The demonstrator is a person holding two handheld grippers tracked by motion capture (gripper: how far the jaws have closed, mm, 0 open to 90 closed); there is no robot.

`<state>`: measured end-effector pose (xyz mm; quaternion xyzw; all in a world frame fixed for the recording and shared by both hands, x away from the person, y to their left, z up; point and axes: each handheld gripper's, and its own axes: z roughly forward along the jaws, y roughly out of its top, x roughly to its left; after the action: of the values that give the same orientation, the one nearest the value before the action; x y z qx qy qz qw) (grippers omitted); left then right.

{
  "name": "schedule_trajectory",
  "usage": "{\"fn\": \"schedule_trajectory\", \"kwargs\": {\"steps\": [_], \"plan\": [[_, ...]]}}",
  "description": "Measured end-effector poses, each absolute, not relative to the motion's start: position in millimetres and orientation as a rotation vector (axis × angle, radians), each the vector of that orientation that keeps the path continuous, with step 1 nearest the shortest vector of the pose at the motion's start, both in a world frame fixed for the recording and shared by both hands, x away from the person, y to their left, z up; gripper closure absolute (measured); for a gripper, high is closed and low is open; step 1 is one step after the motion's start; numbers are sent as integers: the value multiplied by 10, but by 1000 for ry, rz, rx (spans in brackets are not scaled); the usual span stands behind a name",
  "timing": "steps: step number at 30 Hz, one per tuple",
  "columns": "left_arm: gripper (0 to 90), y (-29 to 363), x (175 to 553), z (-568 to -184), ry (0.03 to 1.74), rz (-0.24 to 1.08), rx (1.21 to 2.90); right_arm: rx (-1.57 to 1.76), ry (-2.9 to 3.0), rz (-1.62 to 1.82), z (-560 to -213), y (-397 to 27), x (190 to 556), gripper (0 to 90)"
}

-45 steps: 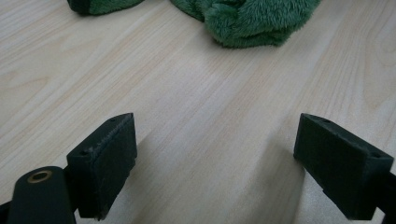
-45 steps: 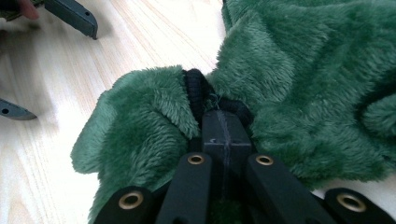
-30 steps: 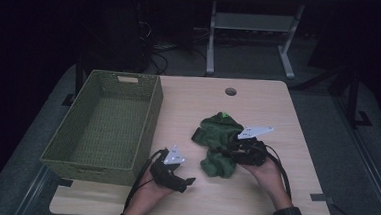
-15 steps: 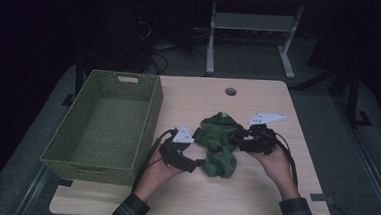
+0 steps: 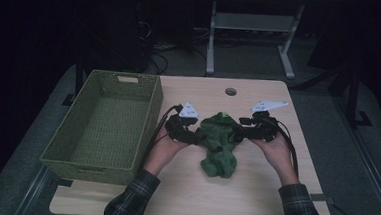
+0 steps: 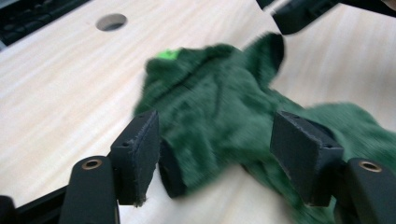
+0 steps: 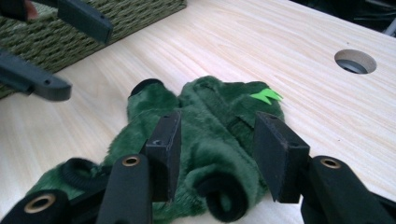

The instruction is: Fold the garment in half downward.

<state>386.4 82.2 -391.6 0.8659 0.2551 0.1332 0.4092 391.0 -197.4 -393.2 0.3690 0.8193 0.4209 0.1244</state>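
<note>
A dark green fleece garment (image 5: 219,145) with a bright green tag (image 5: 224,114) lies spread at the table's middle, one sleeve toward each hand. My left gripper (image 5: 192,136) is at its left sleeve (image 6: 205,135). The jaws have just been closing around that sleeve, and the black cuff (image 6: 171,173) touches one pad while a gap remains at the other. My right gripper (image 5: 239,136) is at the right sleeve (image 7: 217,154). Its pads lie against both sides of the rolled sleeve, whose black cuff (image 7: 225,198) sticks out toward the camera.
A woven green basket (image 5: 150,116), open and with nothing in it, stands along the table's left side, close to my left hand. A round cable hole (image 5: 230,91) sits in the tabletop beyond the garment. Bare wood lies in front of the garment.
My left gripper has moved up and right from the table's front to the garment's left sleeve. The right gripper shifted slightly away. The bunched garment now lies spread with both sleeves out.
</note>
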Motion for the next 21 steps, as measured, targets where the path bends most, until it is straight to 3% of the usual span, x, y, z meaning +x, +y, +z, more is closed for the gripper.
{"fn": "schedule_trajectory", "kwargs": {"steps": [21], "plan": [[466,643,4709,-4206,713,317,2189,1152,2390,1131,-4121,-1942,4439,527]]}}
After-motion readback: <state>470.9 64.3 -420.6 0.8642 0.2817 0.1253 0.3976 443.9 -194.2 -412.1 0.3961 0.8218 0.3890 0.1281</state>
